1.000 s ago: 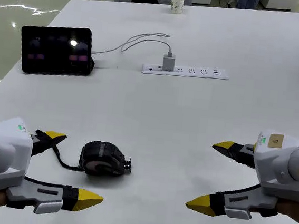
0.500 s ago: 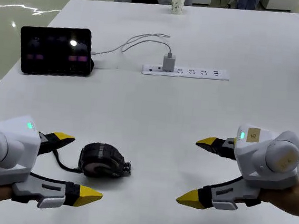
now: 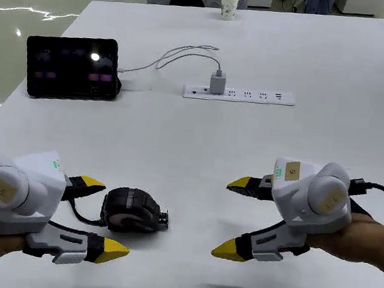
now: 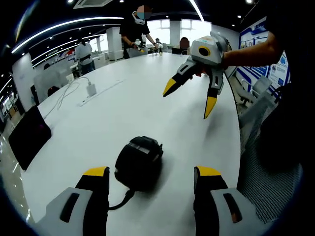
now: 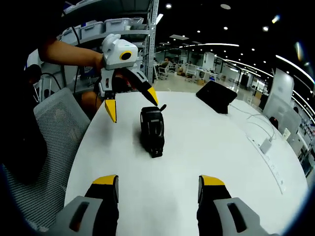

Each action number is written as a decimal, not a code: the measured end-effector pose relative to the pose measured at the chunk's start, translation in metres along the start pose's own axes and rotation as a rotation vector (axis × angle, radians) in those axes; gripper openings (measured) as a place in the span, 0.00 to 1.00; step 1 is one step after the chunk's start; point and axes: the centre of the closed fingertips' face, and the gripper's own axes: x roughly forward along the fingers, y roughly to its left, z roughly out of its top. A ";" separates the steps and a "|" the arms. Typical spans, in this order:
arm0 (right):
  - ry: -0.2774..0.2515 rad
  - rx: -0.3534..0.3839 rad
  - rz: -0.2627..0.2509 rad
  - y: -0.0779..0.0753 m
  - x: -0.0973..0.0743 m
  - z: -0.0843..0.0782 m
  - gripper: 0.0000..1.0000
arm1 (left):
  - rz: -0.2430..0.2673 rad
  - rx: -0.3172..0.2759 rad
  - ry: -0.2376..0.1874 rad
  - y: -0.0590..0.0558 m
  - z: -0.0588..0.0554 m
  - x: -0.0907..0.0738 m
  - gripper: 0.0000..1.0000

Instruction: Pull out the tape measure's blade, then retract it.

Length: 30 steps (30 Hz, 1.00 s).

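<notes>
Head view: left gripper [image 3: 115, 217] & right gripper [image 3: 221, 218] fingers [image 3: 110, 250] open; best clamp tape measure [image 3: 130, 208] squarely w/ left, right pinches blade tip [image 3: 165, 218].

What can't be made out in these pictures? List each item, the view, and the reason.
- Tape measure lettering: head view, too small and dark.
- Its strap end: head view, hidden behind the left gripper.
- Tablet screen contents: head view, dim, with glare.
- Paper cup print: head view, too small.

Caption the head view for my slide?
Open left gripper at the black tape measure on a white table; open right gripper faces it, apart.
</notes>
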 end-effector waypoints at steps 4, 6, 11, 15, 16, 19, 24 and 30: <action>0.009 -0.031 0.020 0.000 0.008 0.002 0.59 | -0.004 0.014 0.016 0.003 -0.001 0.003 0.63; 0.009 -0.043 0.033 -0.001 0.013 0.003 0.56 | -0.006 0.016 0.022 0.005 -0.001 0.004 0.62; 0.020 -0.070 0.064 -0.001 0.024 0.006 0.52 | -0.012 0.036 0.041 0.010 -0.001 0.007 0.57; 0.024 -0.093 0.081 -0.002 0.033 0.009 0.47 | -0.025 0.051 0.058 0.013 -0.001 0.010 0.52; 0.024 -0.095 0.084 -0.002 0.034 0.010 0.46 | -0.027 0.055 0.063 0.013 -0.001 0.011 0.51; 0.025 -0.104 0.095 -0.003 0.040 0.012 0.43 | -0.039 0.061 0.076 0.014 -0.002 0.013 0.49; 0.027 -0.115 0.118 -0.003 0.051 0.014 0.38 | -0.058 0.078 0.106 0.016 -0.007 0.016 0.46; 0.040 -0.125 0.150 -0.002 0.064 0.014 0.33 | -0.076 0.090 0.132 0.017 -0.012 0.019 0.43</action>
